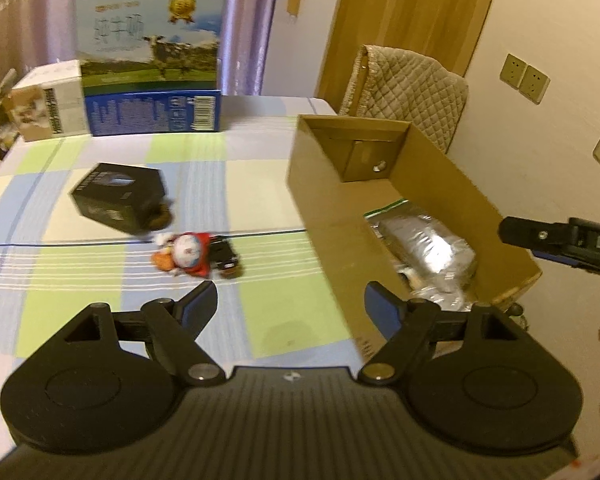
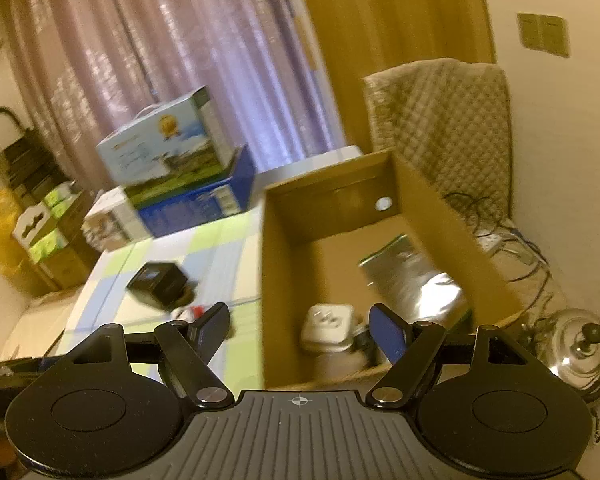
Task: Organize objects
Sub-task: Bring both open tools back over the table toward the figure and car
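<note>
Both tools were empty at this moment. The left gripper (image 1: 290,308) hung with its jaws spread wide above the checked tablecloth (image 1: 112,276), holding nothing. The right gripper (image 2: 300,324) was also released, its jaws wide apart, and it hovered over the near end of the cardboard box (image 2: 284,240).

The box stood open on the right part of the table. Inside it lay a silver foil bag (image 1: 424,248) and, at the near end, a white plug adapter (image 2: 328,326). Beside the adapter there seemed to be one more dark thing, but the picture was too blurred there to name it.

Two things were still outside the box. A small toy figure (image 1: 192,258) in red and white lay on the cloth just in front of the left gripper, with a small black part touching it on the right. A black box (image 1: 120,196) stood a little further, very near the toy.

My judgement is that the sorting was in the middle: some objects were packed, and the next pick was being prepared. The toy was the closest candidate for the left gripper. It would need to go down and forward, bring the jaws on both sides of the round body, and close gently, because the toy is small and uneven in shape.
</note>
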`<state>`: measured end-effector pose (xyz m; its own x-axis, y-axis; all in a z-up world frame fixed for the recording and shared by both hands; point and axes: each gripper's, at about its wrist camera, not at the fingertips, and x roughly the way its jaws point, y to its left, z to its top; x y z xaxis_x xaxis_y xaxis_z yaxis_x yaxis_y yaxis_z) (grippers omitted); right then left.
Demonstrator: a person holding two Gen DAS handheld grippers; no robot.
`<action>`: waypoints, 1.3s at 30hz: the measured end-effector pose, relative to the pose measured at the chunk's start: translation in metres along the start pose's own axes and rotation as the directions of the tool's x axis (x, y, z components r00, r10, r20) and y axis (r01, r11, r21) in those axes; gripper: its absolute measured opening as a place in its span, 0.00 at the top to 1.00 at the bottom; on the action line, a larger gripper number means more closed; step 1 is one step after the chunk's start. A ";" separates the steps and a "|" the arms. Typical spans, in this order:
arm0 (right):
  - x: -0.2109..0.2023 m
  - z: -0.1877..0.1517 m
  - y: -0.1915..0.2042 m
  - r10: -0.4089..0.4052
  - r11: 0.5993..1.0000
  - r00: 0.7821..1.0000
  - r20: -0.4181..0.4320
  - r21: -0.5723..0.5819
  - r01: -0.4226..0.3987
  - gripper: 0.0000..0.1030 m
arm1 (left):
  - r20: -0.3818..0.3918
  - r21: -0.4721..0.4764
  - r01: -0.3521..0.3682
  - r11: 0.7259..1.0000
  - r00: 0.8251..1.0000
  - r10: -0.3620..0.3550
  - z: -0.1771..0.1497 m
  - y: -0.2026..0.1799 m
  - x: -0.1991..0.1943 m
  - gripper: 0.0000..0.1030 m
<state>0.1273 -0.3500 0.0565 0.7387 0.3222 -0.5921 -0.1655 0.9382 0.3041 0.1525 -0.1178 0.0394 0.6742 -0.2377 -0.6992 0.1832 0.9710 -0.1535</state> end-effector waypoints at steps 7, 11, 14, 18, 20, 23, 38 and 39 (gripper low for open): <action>0.008 -0.021 0.047 0.071 0.996 0.997 -0.038 -0.053 -0.073 0.28 | -0.002 -0.044 -0.100 0.994 0.995 0.100 -0.024 0.055 -0.030 0.23; 0.014 -0.029 0.069 0.093 0.991 0.994 -0.052 -0.096 -0.098 0.28 | 0.002 -0.075 -0.135 0.988 0.991 0.136 -0.031 0.081 -0.043 0.21; 0.020 -0.033 0.080 0.108 0.987 0.992 -0.066 -0.112 -0.114 0.28 | 0.003 -0.092 -0.152 0.984 0.988 0.153 -0.035 0.096 -0.051 0.20; 0.026 -0.038 0.091 0.118 0.983 0.990 -0.079 -0.133 -0.128 0.28 | 0.005 -0.100 -0.163 0.981 0.986 0.164 -0.038 0.109 -0.057 0.18; 0.030 -0.040 0.096 0.120 0.981 0.989 -0.087 -0.141 -0.131 0.28 | 0.002 -0.104 -0.165 0.981 0.986 0.166 -0.039 0.113 -0.057 0.18; 0.036 -0.042 0.103 0.123 0.978 0.988 -0.097 -0.160 -0.137 0.28 | -0.001 -0.105 -0.167 0.980 0.986 0.168 -0.041 0.118 -0.058 0.18; 0.088 -0.053 0.124 0.118 0.952 0.980 -0.157 -0.261 -0.157 0.28 | -0.025 -0.080 -0.181 0.980 0.983 0.180 -0.041 0.144 -0.038 0.16; 0.093 -0.054 0.125 0.113 0.950 0.981 -0.160 -0.272 -0.154 0.28 | -0.025 -0.071 -0.183 0.981 0.983 0.181 -0.039 0.146 -0.035 0.16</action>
<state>0.1401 -0.1960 -0.0014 0.6012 0.4421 -0.6656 -0.4487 0.8760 0.1766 0.1272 0.0329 0.0141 0.6783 -0.0570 -0.7325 0.0056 0.9974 -0.0725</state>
